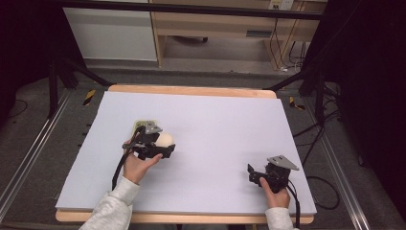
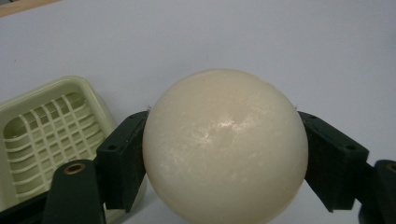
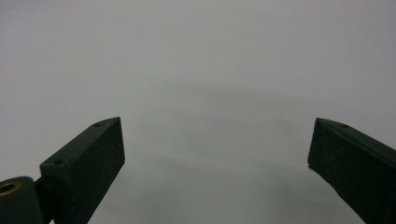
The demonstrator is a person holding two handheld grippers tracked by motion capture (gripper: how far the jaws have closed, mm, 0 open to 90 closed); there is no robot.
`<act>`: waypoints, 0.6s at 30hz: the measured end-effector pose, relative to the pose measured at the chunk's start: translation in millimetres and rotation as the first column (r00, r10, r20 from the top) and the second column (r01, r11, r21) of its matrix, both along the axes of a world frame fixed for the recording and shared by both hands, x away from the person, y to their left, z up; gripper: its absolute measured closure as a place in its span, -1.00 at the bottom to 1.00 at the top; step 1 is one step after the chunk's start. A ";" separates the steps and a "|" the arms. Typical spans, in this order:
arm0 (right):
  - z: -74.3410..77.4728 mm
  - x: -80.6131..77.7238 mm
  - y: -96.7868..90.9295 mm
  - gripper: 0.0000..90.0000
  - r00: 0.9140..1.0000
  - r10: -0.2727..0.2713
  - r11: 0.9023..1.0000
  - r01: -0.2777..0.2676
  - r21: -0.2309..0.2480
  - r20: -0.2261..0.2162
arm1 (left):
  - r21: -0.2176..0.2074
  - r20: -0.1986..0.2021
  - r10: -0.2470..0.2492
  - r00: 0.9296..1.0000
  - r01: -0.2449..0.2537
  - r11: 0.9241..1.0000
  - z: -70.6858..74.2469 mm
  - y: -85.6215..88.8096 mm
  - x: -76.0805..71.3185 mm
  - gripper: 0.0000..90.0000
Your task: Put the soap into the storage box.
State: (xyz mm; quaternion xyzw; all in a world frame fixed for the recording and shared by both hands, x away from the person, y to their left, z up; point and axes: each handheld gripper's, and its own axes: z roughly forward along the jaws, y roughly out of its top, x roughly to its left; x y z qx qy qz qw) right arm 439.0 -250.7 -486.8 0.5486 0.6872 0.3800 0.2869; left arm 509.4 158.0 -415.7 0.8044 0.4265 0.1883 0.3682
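In the left gripper view the pale green plastic grid tray [image 2: 46,135] at nine o'clock is cut by the picture's edge and partly hidden behind the left tongs [image 2: 224,154].

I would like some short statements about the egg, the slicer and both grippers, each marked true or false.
1. The left gripper holds the cream egg. True.
2. The right gripper holds a second egg. False: its jaws stand open with nothing between them.
3. The pale green slicer lies on the table beside the egg. True.
4. The egg rests inside the slicer. False: it is between the jaws, beside the slicer.
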 end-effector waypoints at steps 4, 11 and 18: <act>-0.1 0.1 -0.1 -0.91 1.000 0.001 1.000 -0.001 0.000 0.000 | 0.004 0.004 0.015 1.000 -0.015 1.000 0.8 7.4 5.1 -0.47; 0.0 0.1 0.2 -0.91 1.000 0.003 1.000 -0.003 -0.003 -0.001 | 0.004 -0.001 0.038 0.999 -0.038 0.999 -0.5 16.9 11.5 -0.47; 0.1 -0.1 0.9 -0.90 1.000 0.006 1.000 -0.006 -0.004 -0.002 | -0.029 -0.006 0.085 0.996 -0.085 0.996 3.5 37.5 19.7 -0.47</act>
